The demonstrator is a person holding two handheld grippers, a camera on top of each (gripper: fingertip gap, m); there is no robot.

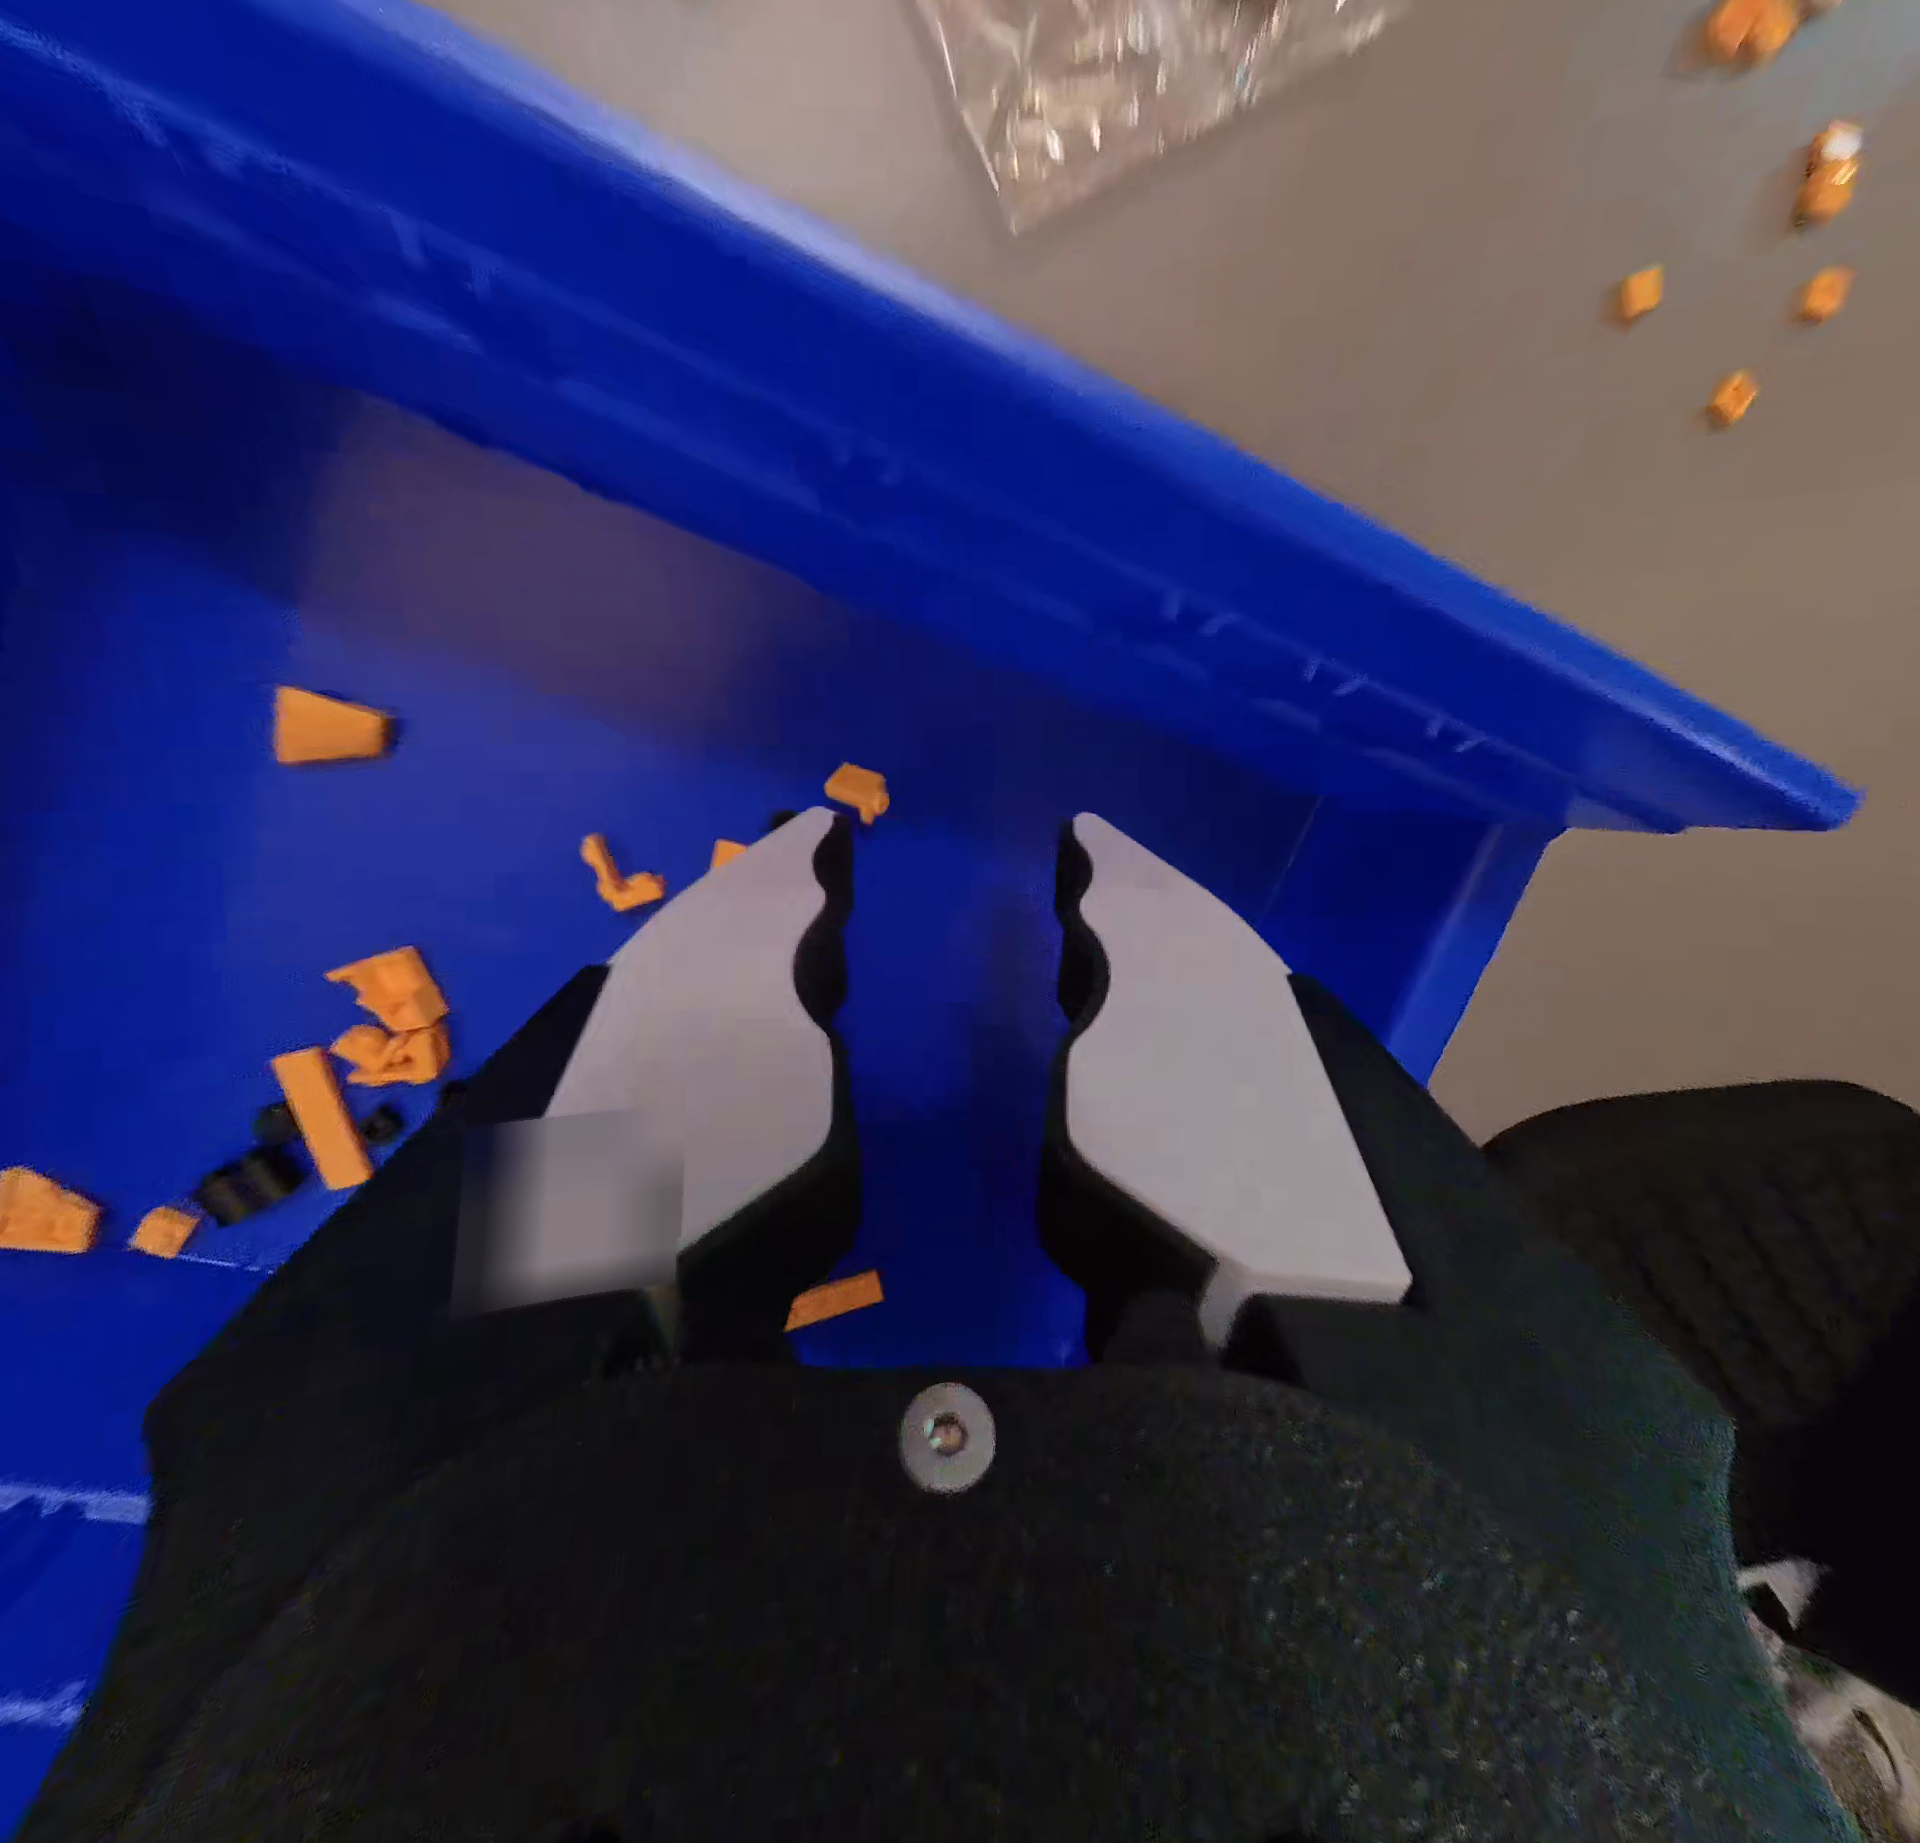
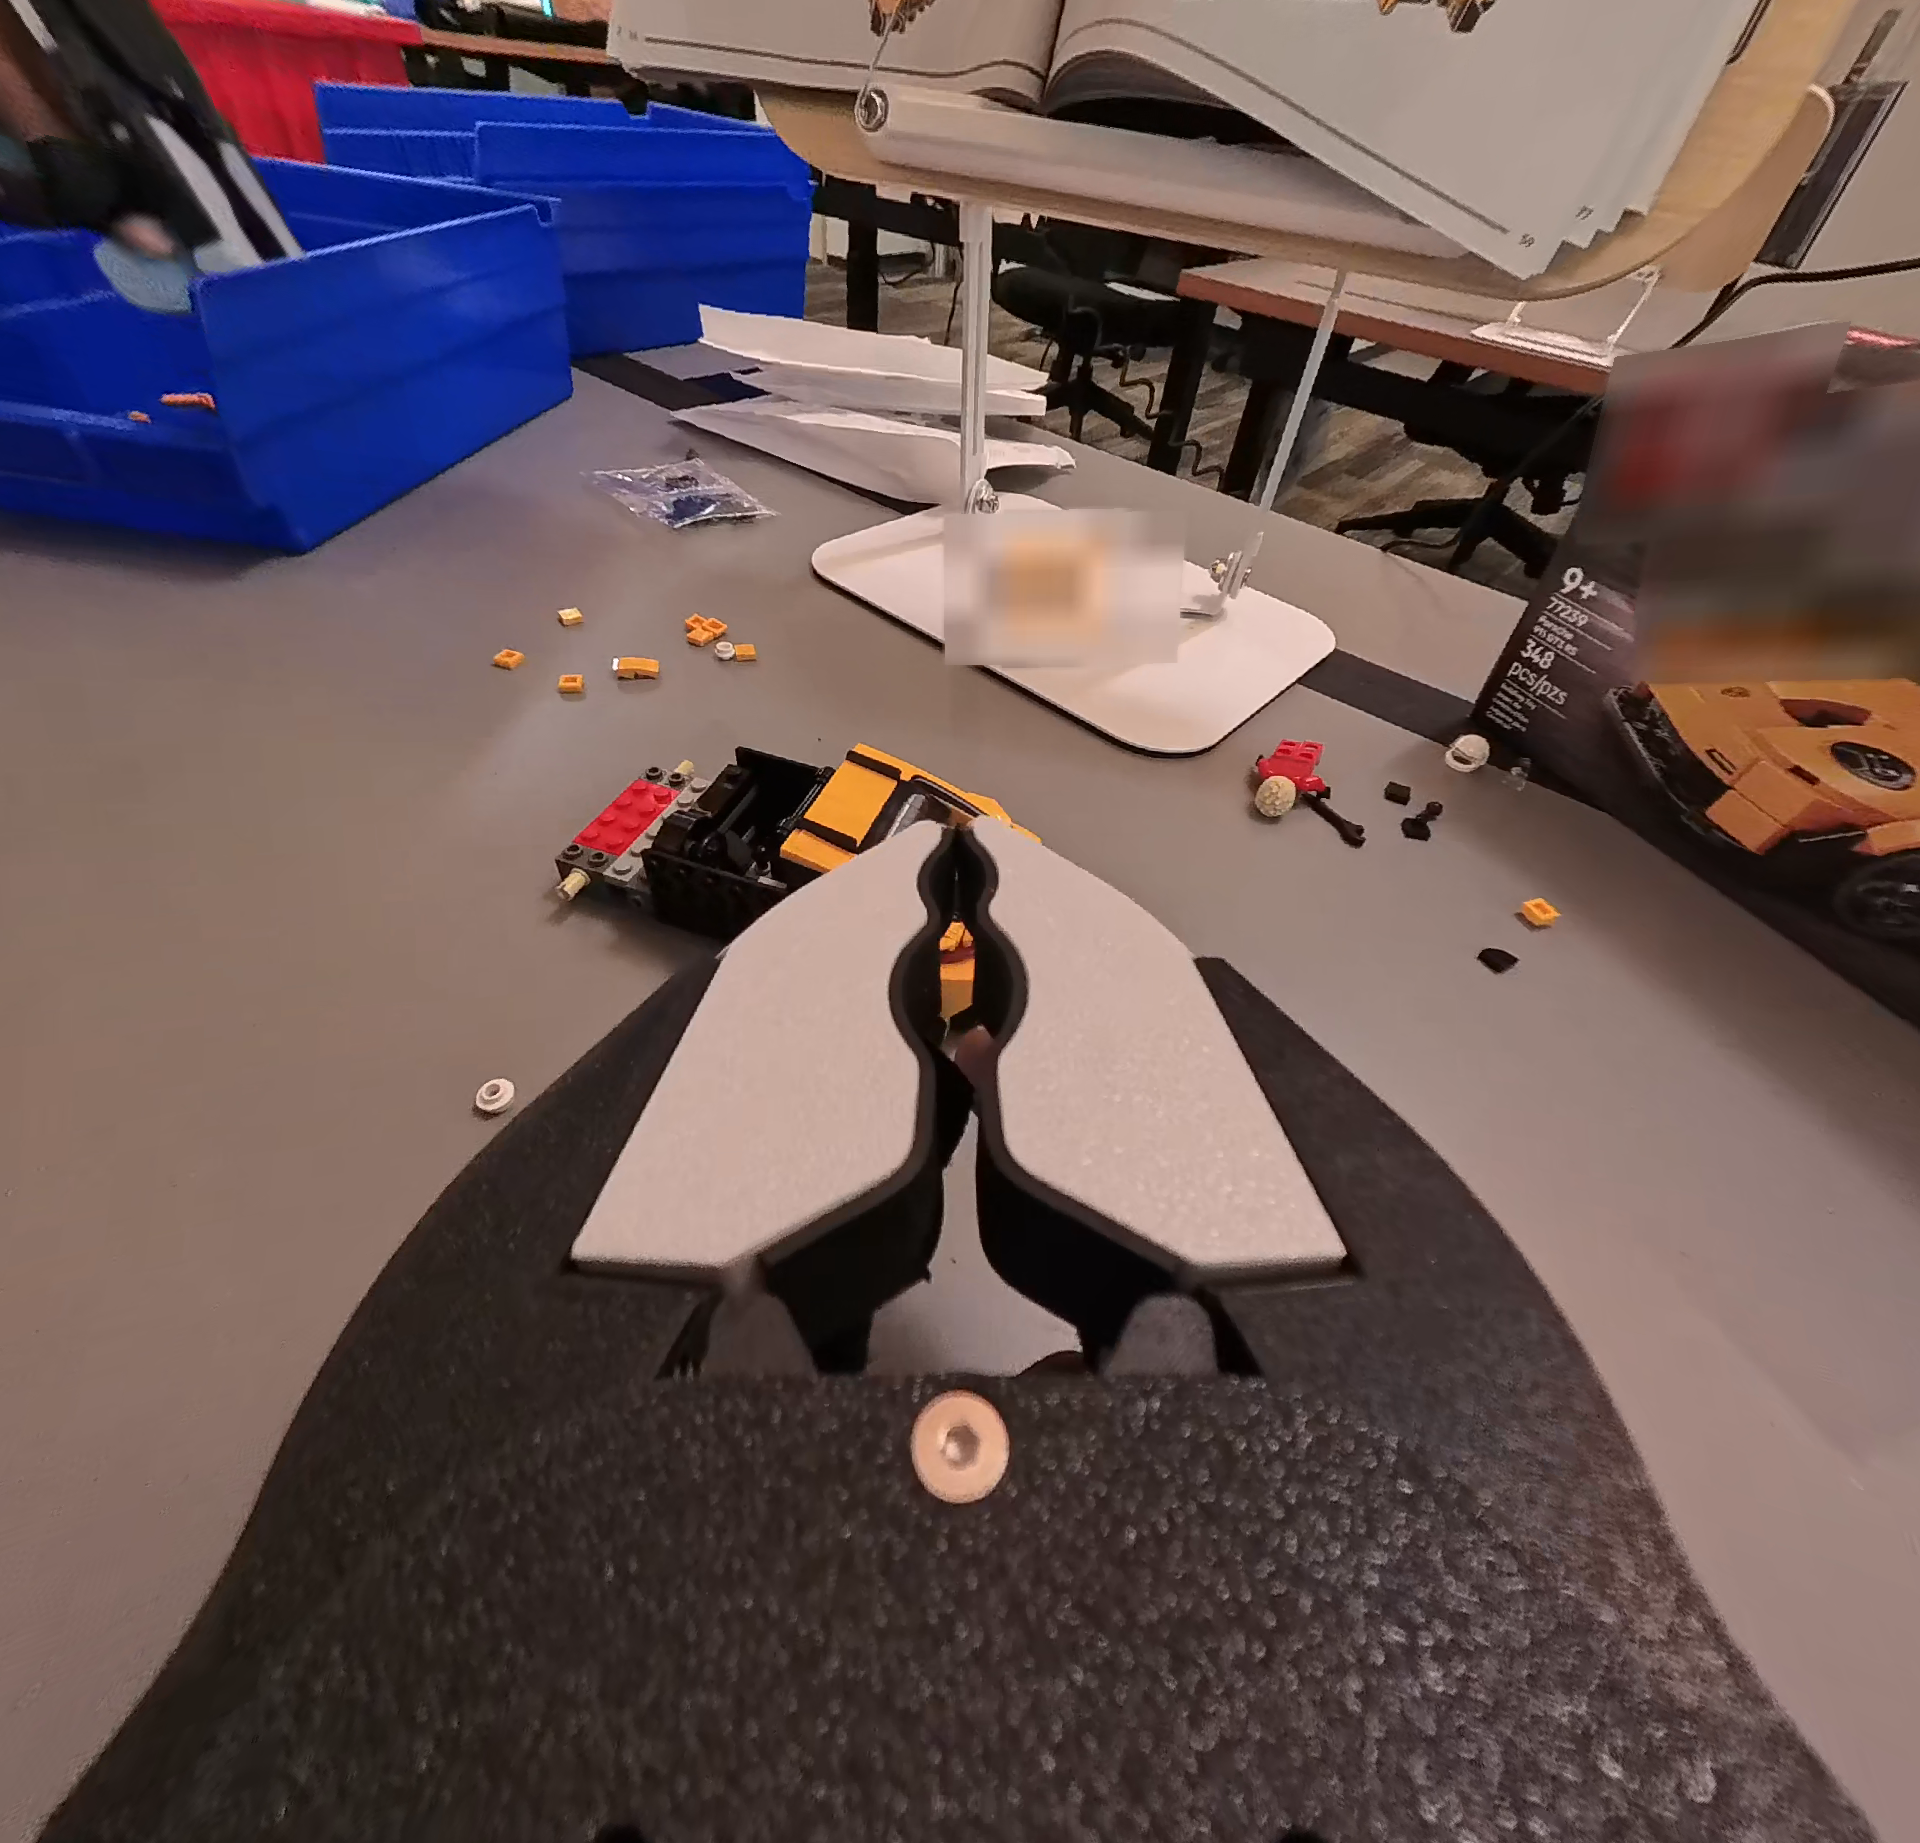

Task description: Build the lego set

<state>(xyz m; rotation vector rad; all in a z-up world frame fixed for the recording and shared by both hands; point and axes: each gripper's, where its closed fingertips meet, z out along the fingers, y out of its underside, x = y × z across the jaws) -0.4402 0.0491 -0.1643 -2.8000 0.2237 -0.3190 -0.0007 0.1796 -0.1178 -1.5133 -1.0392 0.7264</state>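
Grey table [image 2: 260, 910] fills the room's middle, with desks and chairs behind it. Blue bins [image 2: 312, 359] sit at its far left corner. The left gripper [image 1: 954, 827] is down inside one bin [image 1: 727, 391], near a corner of it. Its jaws are open and nothing is between them. Small orange bricks [image 1: 390, 993] and a few black bits [image 1: 249, 1185] lie on the bin floor to its left. One orange bit [image 1: 857, 787] is just beside the left fingertip, but I cannot tell if they touch.

The right gripper [image 2: 954, 837] is closed, tips together, low over the table's middle. A half-built toy car [image 2: 748, 837], orange, black and red, lies just past the tips. Loose orange bits [image 2: 634, 650] lie farther back. A white stand [image 2: 1143, 692] holds an open book [image 2: 1247, 27] near the far edge. A clear bag [image 2: 681, 494] lies next to the bins. The toy's box [image 2: 1714, 754] stands at the right edge, with red and black bits [image 2: 1299, 775] near it.
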